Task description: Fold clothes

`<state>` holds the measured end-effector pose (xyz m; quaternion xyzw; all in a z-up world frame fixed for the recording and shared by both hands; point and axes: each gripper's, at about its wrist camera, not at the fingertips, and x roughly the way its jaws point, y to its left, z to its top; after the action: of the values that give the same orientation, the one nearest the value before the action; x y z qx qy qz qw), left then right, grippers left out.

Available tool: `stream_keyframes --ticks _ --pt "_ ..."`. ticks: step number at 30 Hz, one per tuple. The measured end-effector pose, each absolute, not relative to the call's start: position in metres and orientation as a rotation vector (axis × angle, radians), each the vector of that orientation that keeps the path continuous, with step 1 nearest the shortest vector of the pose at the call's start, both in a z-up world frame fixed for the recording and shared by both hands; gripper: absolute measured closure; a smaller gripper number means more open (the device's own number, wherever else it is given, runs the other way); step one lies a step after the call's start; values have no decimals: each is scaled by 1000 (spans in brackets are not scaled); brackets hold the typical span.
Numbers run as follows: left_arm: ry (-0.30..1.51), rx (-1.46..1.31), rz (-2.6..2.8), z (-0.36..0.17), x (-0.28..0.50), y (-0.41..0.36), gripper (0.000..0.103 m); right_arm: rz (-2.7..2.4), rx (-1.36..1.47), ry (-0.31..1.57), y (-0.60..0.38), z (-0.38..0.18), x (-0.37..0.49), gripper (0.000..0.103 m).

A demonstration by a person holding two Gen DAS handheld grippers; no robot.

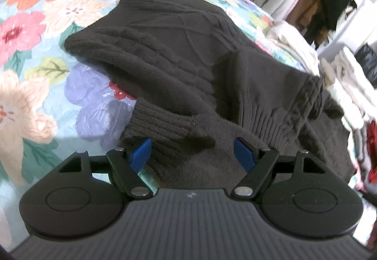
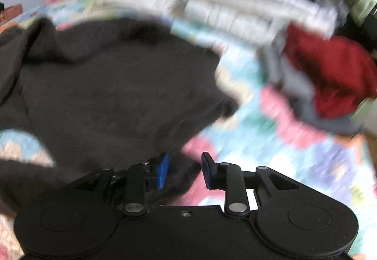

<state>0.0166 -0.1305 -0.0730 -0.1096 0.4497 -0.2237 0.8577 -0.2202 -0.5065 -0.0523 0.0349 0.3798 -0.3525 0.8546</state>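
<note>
A dark brown cable-knit sweater (image 1: 179,48) lies bunched on a floral bedspread (image 1: 35,52). In the left wrist view its ribbed cuff and hem lie between the blue fingers of my left gripper (image 1: 192,151), which is open with the knit resting in the gap. In the blurred right wrist view the same sweater (image 2: 113,85) spreads ahead and left. My right gripper (image 2: 186,170) is partly open, with a fold of the sweater between its fingers.
A pile of white and cream clothes (image 1: 339,71) lies on the bed's right side. In the right wrist view, white folded items (image 2: 254,8) and a red garment (image 2: 334,76) lie ahead to the right. A clothes rack (image 1: 329,1) stands behind.
</note>
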Motion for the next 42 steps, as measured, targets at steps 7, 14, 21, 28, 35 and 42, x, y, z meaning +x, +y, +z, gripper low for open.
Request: stream_keyframes --ticks 7,14,21,28,35,42 --pt "959 -151 -501 -68 6 -144 26 -255 227 733 -463 -23 -179 45" --pt "973 -113 -496 -72 1 -147 26 52 209 813 -409 -44 -127 45" --pt "987 -121 -480 -69 5 -139 26 114 110 904 -391 -63 -84 22" --pt "968 -224 -407 -61 15 -104 26 278 195 1003 -381 -80 -65 90" --pt "995 -292 -364 -61 23 -80 26 532 260 970 -359 -52 -125 93" --pt "988 -363 -260 -63 33 -48 26 538 155 1086 -345 -60 -150 93"
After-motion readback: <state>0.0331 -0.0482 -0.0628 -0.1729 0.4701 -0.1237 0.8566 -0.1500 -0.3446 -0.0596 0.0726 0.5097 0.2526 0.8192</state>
